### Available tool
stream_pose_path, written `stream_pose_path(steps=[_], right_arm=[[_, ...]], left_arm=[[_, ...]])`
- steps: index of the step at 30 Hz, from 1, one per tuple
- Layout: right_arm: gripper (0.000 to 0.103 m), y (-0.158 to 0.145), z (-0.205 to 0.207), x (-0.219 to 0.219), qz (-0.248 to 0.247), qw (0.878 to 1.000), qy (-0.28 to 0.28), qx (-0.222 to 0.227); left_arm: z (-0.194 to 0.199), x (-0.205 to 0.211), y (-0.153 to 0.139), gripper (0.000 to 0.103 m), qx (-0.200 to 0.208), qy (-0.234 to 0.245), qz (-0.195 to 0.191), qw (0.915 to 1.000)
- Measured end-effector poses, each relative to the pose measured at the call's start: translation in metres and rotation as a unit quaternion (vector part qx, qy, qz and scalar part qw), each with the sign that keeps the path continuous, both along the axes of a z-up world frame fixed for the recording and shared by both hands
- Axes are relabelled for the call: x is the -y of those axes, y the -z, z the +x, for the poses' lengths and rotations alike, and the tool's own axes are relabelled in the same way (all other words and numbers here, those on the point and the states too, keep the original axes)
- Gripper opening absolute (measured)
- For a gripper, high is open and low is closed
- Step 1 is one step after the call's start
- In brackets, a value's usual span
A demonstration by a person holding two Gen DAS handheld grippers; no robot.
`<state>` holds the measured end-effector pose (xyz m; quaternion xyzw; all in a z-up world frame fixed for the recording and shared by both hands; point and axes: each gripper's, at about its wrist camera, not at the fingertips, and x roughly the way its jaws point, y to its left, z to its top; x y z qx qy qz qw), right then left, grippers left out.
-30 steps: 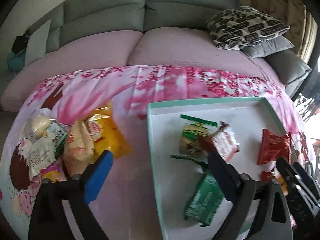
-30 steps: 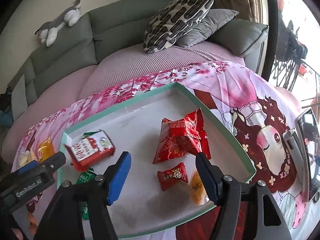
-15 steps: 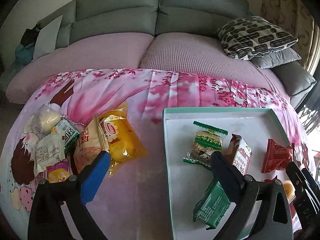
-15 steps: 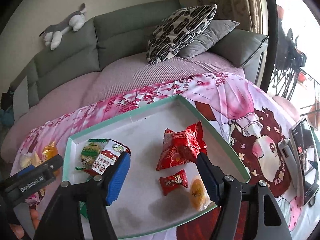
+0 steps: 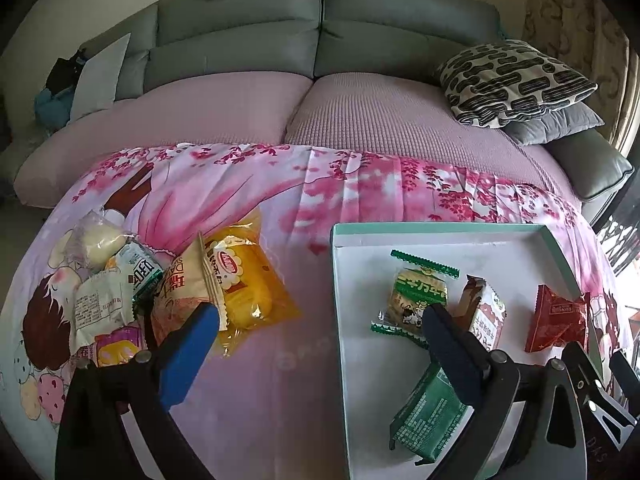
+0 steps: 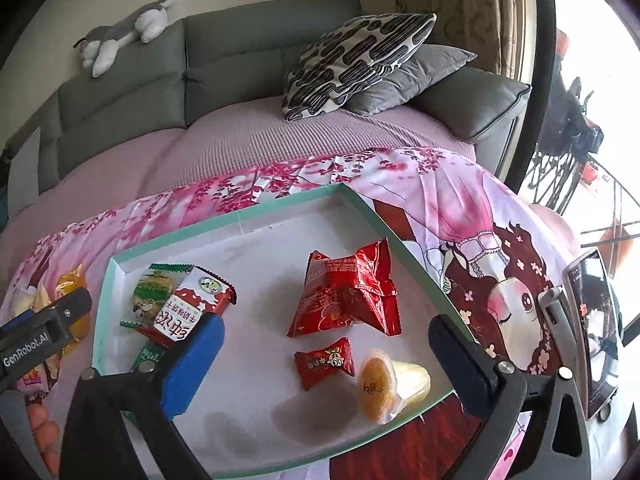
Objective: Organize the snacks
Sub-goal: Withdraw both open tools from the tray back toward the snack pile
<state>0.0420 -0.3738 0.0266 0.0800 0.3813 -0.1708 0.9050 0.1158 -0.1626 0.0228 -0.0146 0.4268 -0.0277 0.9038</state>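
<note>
A white tray with a teal rim (image 5: 440, 229) (image 6: 224, 227) lies on the pink blanket. In it are a green cracker packet (image 5: 420, 296), a red-and-white packet (image 6: 188, 308), a dark green packet (image 5: 432, 412), a big red packet (image 6: 348, 292), a small red candy (image 6: 326, 362) and an orange jelly cup (image 6: 378, 388). Left of the tray a pile holds a yellow cake packet (image 5: 244, 284) and a beige packet (image 5: 180, 292). My left gripper (image 5: 316, 324) hangs open over the tray's left edge, holding nothing. My right gripper (image 6: 326, 326) hovers above the candy, its jaws opening with nothing gripped.
Behind the blanket is a grey sofa with a patterned pillow (image 6: 360, 60) and a plush toy (image 6: 124, 32). A phone on a stand (image 6: 592, 328) is at the right. The left gripper's body (image 6: 44, 328) shows at the left of the right wrist view.
The right gripper's jaws have spread much wider over the candy and jelly cup. The left wrist view has swung slightly left, bringing the snack pile further into sight.
</note>
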Motion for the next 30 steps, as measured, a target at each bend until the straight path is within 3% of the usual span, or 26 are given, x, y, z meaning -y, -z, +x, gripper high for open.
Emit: stream_pose_path(steps=[10, 18, 21, 30], right_arm=[[0.103, 0.001, -0.001, 0.003, 0.026, 1.000, 0.008, 0.004], [0.103, -0.002, -0.003, -0.004, 0.045, 0.999, 0.004, 0.023], [0.103, -0.004, -0.003, -0.012, 0.018, 1.000, 0.011, 0.021], [0.103, -0.001, 0.003, -0.029, 0.032, 0.999, -0.006, 0.012]], left_arm=[[-0.002, -0.003, -0.004, 0.101, 0.011, 0.005, -0.009, 0.9999], [-0.005, -0.006, -0.008, 0.101, 0.012, 0.009, 0.020, 0.9997], [-0.009, -0.015, -0.012, 0.101, 0.016, -0.007, 0.023, 0.9996], [-0.022, -0.064, -0.031, 0.101, 0.025, -0.070, -0.005, 0.9972]])
